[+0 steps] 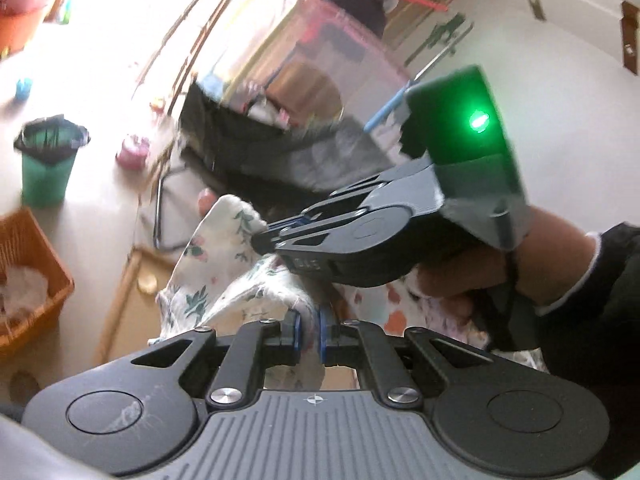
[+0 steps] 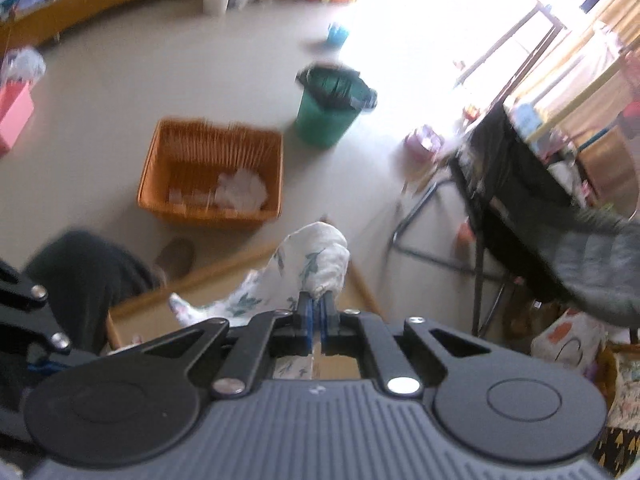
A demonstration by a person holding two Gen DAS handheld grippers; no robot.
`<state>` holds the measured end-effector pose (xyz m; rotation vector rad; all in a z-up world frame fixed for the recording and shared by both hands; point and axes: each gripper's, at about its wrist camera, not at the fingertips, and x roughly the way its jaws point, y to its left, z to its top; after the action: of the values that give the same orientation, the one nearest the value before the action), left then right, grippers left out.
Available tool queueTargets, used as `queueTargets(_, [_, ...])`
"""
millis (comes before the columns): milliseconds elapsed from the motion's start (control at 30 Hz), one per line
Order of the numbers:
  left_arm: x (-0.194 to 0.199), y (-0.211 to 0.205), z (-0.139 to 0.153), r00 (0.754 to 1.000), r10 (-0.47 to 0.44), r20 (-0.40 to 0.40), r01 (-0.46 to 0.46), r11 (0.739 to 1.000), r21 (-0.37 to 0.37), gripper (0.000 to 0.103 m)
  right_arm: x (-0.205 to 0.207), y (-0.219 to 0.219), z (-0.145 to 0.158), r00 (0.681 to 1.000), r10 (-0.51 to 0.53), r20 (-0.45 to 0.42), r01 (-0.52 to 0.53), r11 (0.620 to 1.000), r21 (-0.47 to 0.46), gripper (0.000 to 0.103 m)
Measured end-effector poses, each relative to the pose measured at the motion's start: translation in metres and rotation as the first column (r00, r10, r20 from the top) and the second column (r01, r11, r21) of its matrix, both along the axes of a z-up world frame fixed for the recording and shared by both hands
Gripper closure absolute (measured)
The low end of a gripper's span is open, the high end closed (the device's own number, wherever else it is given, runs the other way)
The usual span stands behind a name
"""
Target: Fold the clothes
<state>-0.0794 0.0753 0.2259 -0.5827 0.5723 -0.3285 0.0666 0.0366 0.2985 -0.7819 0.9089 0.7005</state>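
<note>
A white garment with a green and pink floral print (image 1: 224, 252) hangs in the air between both grippers. My left gripper (image 1: 310, 330) is shut on a bunched edge of it, cloth pinched between the blue pads. In the left wrist view my right gripper (image 1: 260, 238) comes in from the right, held by a hand (image 1: 480, 264), and is shut on another part of the same garment. The right wrist view shows my right gripper (image 2: 317, 308) shut on the floral garment (image 2: 316, 256), which bulges above the fingertips and trails down to the left.
On the pale floor stand an orange basket (image 2: 160, 184) with white cloth in it and a green bin (image 2: 326, 114) with a black liner. A dark folding chair (image 2: 520, 200) with grey cloth stands at the right. A wooden table edge (image 2: 224, 276) lies below the garment.
</note>
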Motion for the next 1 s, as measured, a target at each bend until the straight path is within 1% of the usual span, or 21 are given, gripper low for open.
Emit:
queueTargets(67, [-0.012, 0.008, 0.027, 0.999, -0.001, 0.043, 0.001, 1.000, 0.002, 0.095, 0.001, 0.004, 0.015, 1.000, 0.003, 0.015, -0.003, 0.999, 0.033, 0.099])
queueTargets(133, [-0.013, 0.006, 0.041, 0.998, -0.018, 0.062, 0.019, 1.000, -0.004, 0.095, 0.002, 0.001, 0.022, 1.000, 0.004, 0.014, -0.005, 0.999, 0.044, 0.099])
queueTargets(200, [-0.016, -0.005, 0.045, 0.997, -0.051, 0.062, 0.052, 0.999, -0.008, 0.095, 0.004, -0.007, 0.017, 1.000, -0.009, 0.007, 0.009, 1.000, 0.026, 0.099])
queueTargets(267, [-0.018, -0.022, 0.043, 0.995, -0.093, 0.049, 0.093, 0.996, -0.005, 0.095, 0.006, -0.021, 0.000, 0.999, -0.030, -0.019, 0.030, 0.999, -0.014, 0.099])
queueTargets(367, [-0.013, -0.050, 0.020, 0.989, -0.149, -0.021, 0.149, 0.989, -0.022, 0.095, 0.007, -0.049, -0.034, 0.994, -0.081, -0.070, 0.075, 0.994, -0.078, 0.099])
queueTargets(433, [-0.008, -0.076, -0.003, 0.978, -0.194, -0.079, 0.190, 0.980, -0.050, 0.095, 0.006, -0.073, -0.058, 0.987, -0.126, -0.097, 0.114, 0.986, -0.121, 0.099])
queueTargets(500, [-0.011, -0.106, -0.031, 0.956, -0.258, -0.142, 0.247, 0.965, -0.088, 0.095, 0.005, -0.099, -0.082, 0.978, -0.171, -0.118, 0.151, 0.975, -0.163, 0.099])
queueTargets(567, [-0.011, -0.139, -0.057, 0.929, -0.314, -0.198, 0.299, 0.949, -0.103, 0.095, 0.003, -0.123, -0.101, 0.968, -0.212, -0.133, 0.184, 0.963, -0.195, 0.099])
queueTargets(633, [-0.012, -0.160, -0.074, 0.909, -0.346, -0.232, 0.333, 0.938, -0.096, 0.095, 0.002, -0.148, -0.118, 0.955, -0.256, -0.148, 0.222, 0.951, -0.216, 0.099])
queueTargets(667, [-0.012, -0.167, -0.082, 0.901, -0.354, -0.251, 0.341, 0.935, -0.096, 0.095, 0.002, -0.159, -0.125, 0.947, -0.280, -0.156, 0.244, 0.945, -0.219, 0.099])
queueTargets(767, [-0.006, -0.167, -0.098, 0.887, -0.349, -0.302, 0.332, 0.937, -0.105, 0.094, 0.004, -0.193, -0.144, 0.922, -0.350, -0.168, 0.311, 0.925, -0.219, 0.099])
queueTargets(833, [-0.007, -0.162, -0.103, 0.899, -0.313, -0.308, 0.302, 0.950, -0.084, 0.094, 0.004, -0.212, -0.153, 0.909, -0.375, -0.182, 0.335, 0.917, -0.217, 0.099])
queueTargets(900, [-0.003, -0.152, -0.107, 0.911, -0.273, -0.309, 0.271, 0.961, -0.050, 0.091, 0.002, -0.225, -0.161, 0.902, -0.388, -0.192, 0.345, 0.912, -0.221, 0.099])
queueTargets(967, [0.004, -0.139, -0.113, 0.921, -0.232, -0.313, 0.240, 0.971, -0.013, 0.091, 0.002, -0.240, -0.172, 0.896, -0.407, -0.179, 0.360, 0.900, -0.245, 0.099])
queueTargets(1000, [0.003, -0.133, -0.110, 0.925, -0.208, -0.319, 0.222, 0.975, 0.007, 0.091, 0.002, -0.247, -0.178, 0.893, -0.417, -0.169, 0.368, 0.893, -0.259, 0.099])
